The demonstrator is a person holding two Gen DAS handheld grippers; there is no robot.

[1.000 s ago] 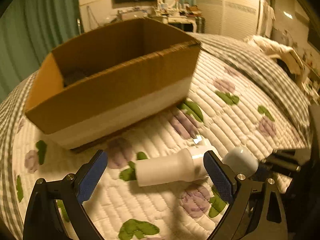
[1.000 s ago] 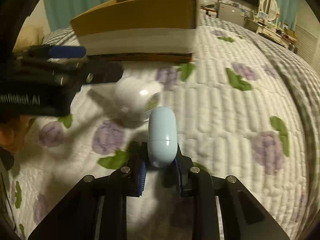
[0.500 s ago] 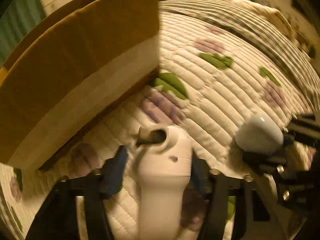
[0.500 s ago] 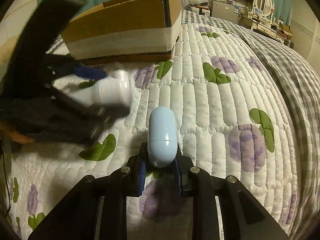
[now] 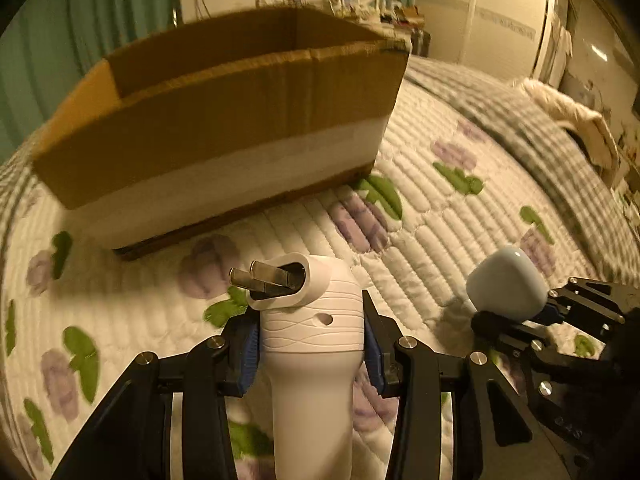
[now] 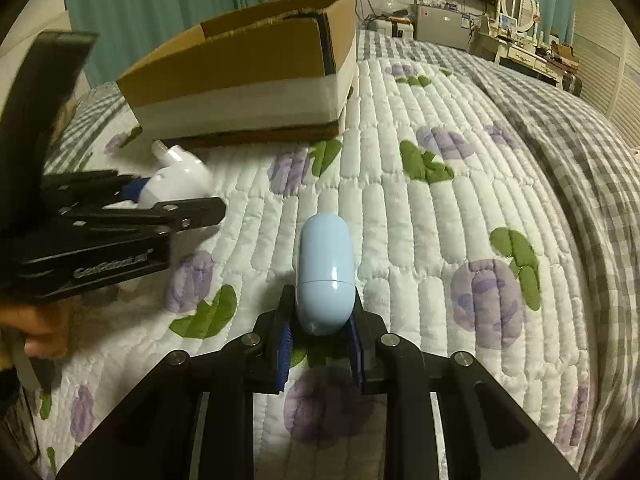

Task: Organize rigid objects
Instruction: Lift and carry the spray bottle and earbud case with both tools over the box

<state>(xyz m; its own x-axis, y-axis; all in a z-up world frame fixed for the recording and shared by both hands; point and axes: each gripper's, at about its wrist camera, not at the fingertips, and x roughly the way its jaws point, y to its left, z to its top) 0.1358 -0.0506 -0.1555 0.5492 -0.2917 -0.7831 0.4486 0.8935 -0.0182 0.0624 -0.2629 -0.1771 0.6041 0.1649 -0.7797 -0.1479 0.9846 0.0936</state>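
- Above the flowered quilt [image 5: 420,236], the left gripper [image 5: 311,334] tilts downward, its jaws closing on a white plug-in device [image 5: 312,344] whose metal prongs [image 5: 260,278] point toward the cardboard box [image 5: 224,120].
- Beside it, the right gripper [image 6: 320,330] also angles down, clenched on a pale blue capsule [image 6: 325,272] held off the quilt.
- At the left edge of the right wrist view, a hand [image 6: 36,328] grips the left tool.

Bed [image 6: 460,208] spread with white quilt printed in purple flowers and green leaves, open cardboard box [image 5: 224,128] resting directly on it
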